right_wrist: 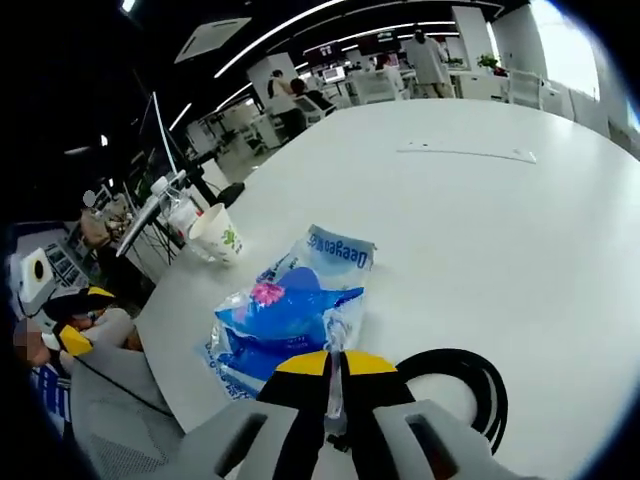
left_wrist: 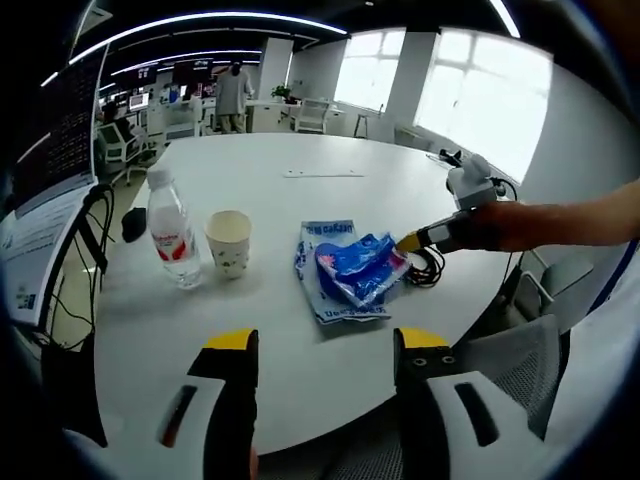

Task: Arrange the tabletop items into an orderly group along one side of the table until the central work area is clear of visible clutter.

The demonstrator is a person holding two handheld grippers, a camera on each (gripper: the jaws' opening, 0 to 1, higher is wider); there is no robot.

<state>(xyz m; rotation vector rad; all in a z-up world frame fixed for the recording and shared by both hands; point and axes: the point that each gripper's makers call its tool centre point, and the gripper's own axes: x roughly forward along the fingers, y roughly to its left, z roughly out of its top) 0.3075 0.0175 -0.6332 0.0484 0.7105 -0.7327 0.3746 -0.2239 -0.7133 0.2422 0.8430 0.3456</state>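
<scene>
Blue bag, apparently pinched, lies on white round table in office.

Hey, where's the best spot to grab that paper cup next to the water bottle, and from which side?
Grip the paper cup across its upper wall, just under the rim. It stands upright and open-topped, so a level side pinch probably suits it. Come from the side facing the blue bag; the water bottle crowds the other side.

Office bkgd: person standing, desks, windows
</scene>
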